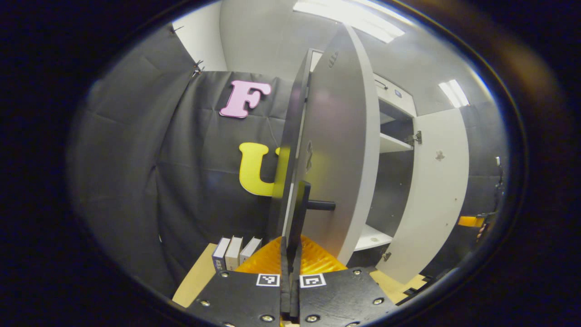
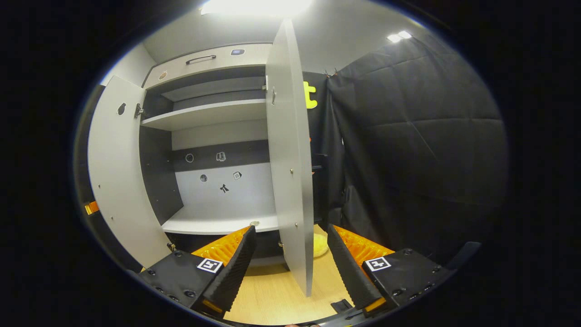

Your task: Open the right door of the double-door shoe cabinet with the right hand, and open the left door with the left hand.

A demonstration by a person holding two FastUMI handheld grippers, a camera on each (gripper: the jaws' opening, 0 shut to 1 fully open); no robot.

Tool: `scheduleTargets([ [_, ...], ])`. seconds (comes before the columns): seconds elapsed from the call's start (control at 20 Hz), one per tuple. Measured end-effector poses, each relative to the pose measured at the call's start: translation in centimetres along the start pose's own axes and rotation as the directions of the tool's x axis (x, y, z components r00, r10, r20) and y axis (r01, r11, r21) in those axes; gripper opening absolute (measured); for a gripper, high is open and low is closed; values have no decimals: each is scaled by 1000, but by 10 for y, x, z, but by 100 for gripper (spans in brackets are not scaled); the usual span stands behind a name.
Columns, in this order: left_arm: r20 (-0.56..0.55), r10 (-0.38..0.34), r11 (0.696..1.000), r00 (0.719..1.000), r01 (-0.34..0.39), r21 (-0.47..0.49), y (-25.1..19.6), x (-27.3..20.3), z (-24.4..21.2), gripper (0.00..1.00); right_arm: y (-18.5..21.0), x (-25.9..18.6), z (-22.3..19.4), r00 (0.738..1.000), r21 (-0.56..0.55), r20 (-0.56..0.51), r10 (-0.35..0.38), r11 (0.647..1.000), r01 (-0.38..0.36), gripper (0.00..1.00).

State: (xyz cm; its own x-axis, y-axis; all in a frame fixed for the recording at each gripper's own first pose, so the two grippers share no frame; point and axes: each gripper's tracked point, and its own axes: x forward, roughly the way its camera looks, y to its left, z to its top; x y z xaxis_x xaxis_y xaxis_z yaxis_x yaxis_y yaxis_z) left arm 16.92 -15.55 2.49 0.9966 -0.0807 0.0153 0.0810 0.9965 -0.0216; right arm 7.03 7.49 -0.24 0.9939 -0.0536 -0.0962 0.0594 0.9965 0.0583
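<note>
Your left tool (image 1: 290, 261) pinches the tall grey left door's black bar handle (image 1: 298, 213); tugging sideways could slip it, while your right tool (image 2: 290, 265) gapes around the grey right door (image 2: 290, 181).

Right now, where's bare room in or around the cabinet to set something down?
Bare: the lower shelf between the two open doors, and the upper shelf. The wood floor in front is mostly bare. Crowded: the right door edge stands between the right gripper fingers; books sit beside the left door.
</note>
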Motion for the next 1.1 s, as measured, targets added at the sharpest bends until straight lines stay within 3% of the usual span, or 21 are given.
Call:
scheduleTargets([
  [0.5, 69, 182, 983, 981, -181, -13, -2, -33, 37, 1, -8, 16, 7, 986, -6, 4, 166, 986, -166, 98],
  [0.7, 135, 234, 971, 963, -238, 12, -35, -69, 48, 1, -25, 12, 9, 977, -62, 13, 215, 975, -213, 98],
  [0.95, 133, 336, 938, 932, -344, 40, -74, -96, 36, 2, -38, 4, 1, 950, -67, -16, 311, 948, -311, 98],
  [1.1, 156, 344, 929, 926, -360, 85, -101, -114, 34, 11, -44, 1, -6, 941, -55, -16, 338, 939, -338, 98],
])
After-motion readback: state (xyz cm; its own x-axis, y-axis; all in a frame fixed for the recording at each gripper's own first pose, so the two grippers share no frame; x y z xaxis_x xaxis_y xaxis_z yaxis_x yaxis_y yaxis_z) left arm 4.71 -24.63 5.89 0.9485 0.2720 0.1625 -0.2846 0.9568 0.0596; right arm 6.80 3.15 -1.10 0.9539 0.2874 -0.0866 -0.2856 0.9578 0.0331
